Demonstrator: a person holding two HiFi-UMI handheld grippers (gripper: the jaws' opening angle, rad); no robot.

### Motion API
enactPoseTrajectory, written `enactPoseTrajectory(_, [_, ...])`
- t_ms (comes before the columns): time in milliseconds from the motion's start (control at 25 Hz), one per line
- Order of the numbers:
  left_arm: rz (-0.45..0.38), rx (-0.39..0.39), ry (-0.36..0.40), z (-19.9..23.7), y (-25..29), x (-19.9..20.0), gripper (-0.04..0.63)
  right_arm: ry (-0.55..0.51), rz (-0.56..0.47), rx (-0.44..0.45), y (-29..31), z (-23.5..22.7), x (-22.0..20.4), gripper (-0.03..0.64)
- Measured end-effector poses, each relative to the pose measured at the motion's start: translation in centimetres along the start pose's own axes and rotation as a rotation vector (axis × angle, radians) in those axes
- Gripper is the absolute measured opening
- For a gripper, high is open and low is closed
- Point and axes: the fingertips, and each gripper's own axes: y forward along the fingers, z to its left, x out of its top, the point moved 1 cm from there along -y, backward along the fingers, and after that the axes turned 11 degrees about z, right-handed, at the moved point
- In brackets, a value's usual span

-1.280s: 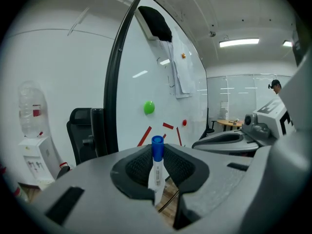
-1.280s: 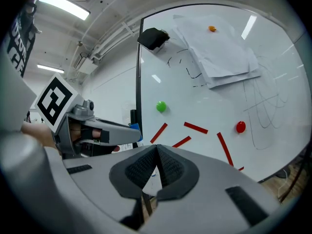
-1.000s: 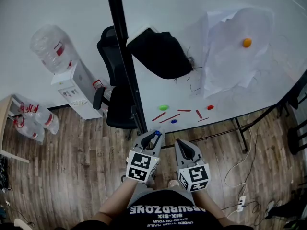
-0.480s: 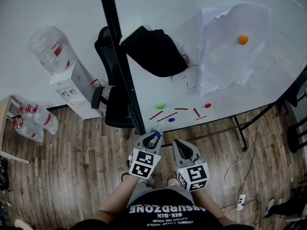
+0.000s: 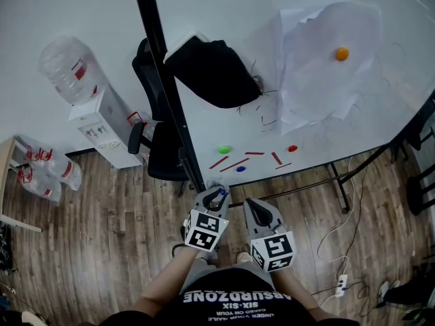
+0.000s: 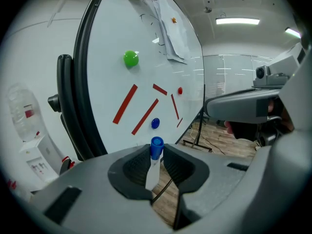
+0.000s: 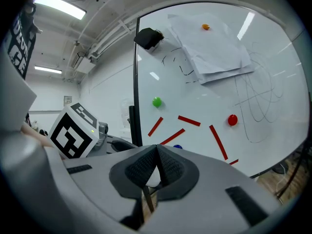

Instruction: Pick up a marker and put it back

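Blue-capped white marker (image 6: 153, 172) is pinched cap-up between the narrowly parted jaws of left gripper (image 6: 156, 151), short of the whiteboard (image 5: 319, 145). Right gripper (image 7: 157, 152) is closed with nothing in it. Risk: the slim marker may pivot or slip during placing. Black board post (image 5: 166, 100) stands just ahead. Green round magnet (image 5: 224, 150) and red strips (image 5: 236, 164) are on the board, and a black office chair (image 5: 153, 148) is behind it.

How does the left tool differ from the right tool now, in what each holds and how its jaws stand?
The left tool grips a marker with a blue cap; the right tool holds nothing. The left tool's jaws stand slightly apart around the marker; the right tool's jaws meet. Both point toward the whiteboard.
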Motion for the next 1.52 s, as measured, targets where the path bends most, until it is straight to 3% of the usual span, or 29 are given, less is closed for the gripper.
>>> enactPoseTrajectory(640, [0.021,0.038,0.017,0.1,0.1,-0.3,0.104,0.001,-0.002,0.005,-0.7,0.3,-0.5,-0.002])
enactPoseTrajectory(1520, [0.075,0.088,-0.047,1.5,-1.6,-3.9,0.106,-0.012,0.0,0.048,-1.0,2.4,-1.0,-0.003])
